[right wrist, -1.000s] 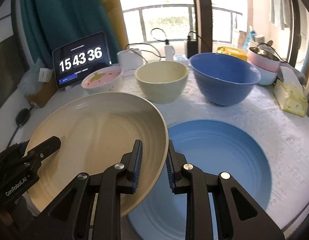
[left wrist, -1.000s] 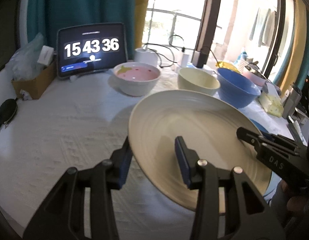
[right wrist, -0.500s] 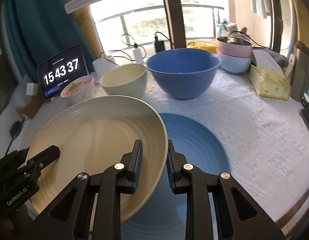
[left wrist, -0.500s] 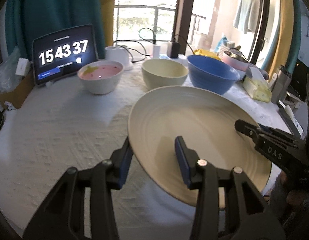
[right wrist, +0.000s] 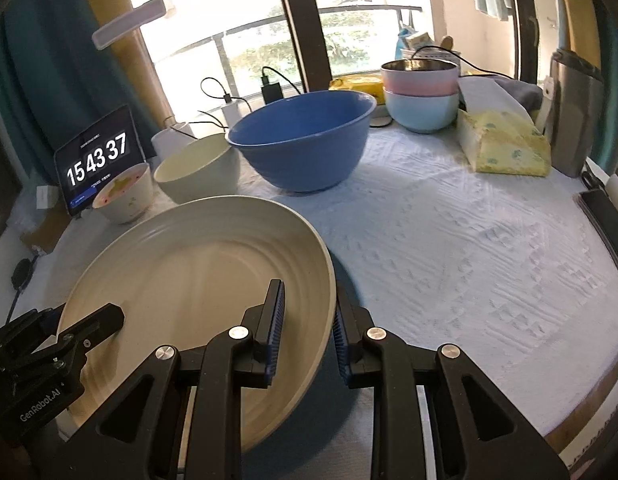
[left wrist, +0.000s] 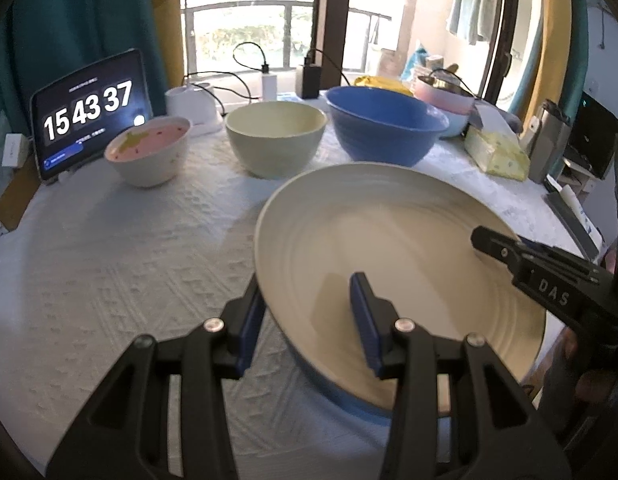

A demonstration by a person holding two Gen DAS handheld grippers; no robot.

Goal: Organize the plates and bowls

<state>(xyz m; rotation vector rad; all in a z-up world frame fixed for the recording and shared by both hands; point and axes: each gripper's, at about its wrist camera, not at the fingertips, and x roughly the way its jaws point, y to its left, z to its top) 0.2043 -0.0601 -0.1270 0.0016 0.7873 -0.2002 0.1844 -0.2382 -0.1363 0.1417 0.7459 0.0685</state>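
Item: large round cream ceramic plate with ribbed interior (left wrist: 397, 264), tilted, sitting on a blue plate of which only an edge (left wrist: 341, 394) shows beneath it at 6 o'clock in the left wrist view.

Left gripper (left wrist: 309, 320): fingers partly open, straddling the cream plate's near rim, one blue-padded finger outside and one inside; whether they touch it cannot be told.

Right gripper (right wrist: 307, 326): fingers narrowed around the plate's rim at 5 o'clock in its own view; contact cannot be told.

Tabletop, white textured cloth (right wrist: 449, 248). At 12 o'clock, a row of bowls: pink-lined white bowl (left wrist: 147, 150), cream bowl (left wrist: 275, 138), large blue bowl (left wrist: 385, 126). Stacked pink and pale-blue bowls (right wrist: 421, 92) at 1 o'clock. Tablet showing 15 43 37 (left wrist: 89, 112) at 10 o'clock.
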